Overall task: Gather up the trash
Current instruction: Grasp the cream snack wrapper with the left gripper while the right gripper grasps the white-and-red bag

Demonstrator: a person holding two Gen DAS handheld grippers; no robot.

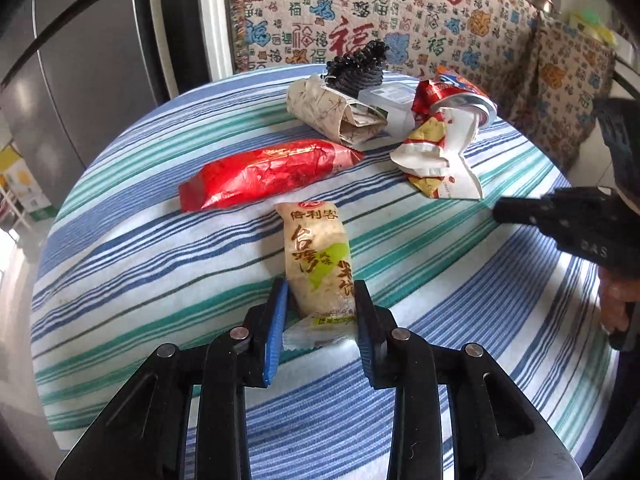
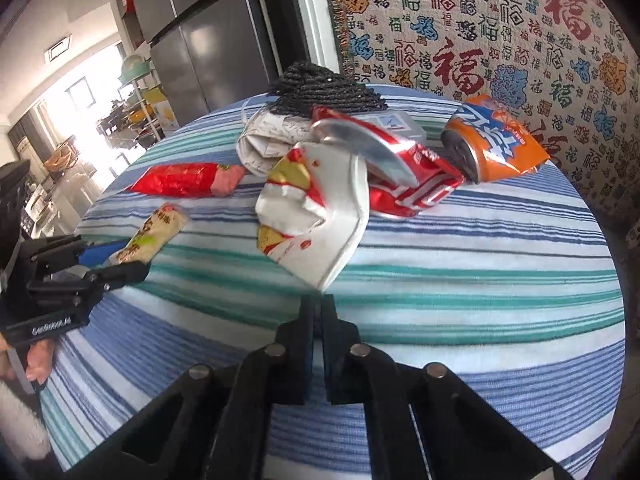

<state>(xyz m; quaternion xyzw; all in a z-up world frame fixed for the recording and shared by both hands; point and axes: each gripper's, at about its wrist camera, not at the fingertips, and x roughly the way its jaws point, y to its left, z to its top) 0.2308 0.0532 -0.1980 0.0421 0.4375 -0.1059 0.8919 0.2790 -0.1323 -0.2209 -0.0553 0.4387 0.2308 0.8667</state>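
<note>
A beige snack packet [image 1: 316, 248] with green and brown print lies lengthwise on the striped tablecloth [image 1: 160, 280]. My left gripper [image 1: 320, 282] has its blue pads pressed on the packet's near end. The right wrist view shows the same grip [image 2: 134, 258] on the packet [image 2: 160, 228]. My right gripper [image 2: 318, 298] is shut, its tips at the lowest corner of a crumpled white, yellow and red paper wrapper [image 2: 320, 216]. Whether that corner is pinched does not show. From the left wrist view the right gripper [image 1: 496, 210] sits just beside the wrapper [image 1: 436, 160].
A red foil wrapper [image 1: 272, 172], a rolled patterned paper [image 1: 324, 108], a black rope coil [image 1: 356, 68], a white box [image 1: 392, 100], a crushed red can [image 2: 400, 184] and an orange can [image 2: 500, 140] lie further back. A patterned throw [image 1: 360, 8] hangs behind, a fridge [image 2: 208, 40] at left.
</note>
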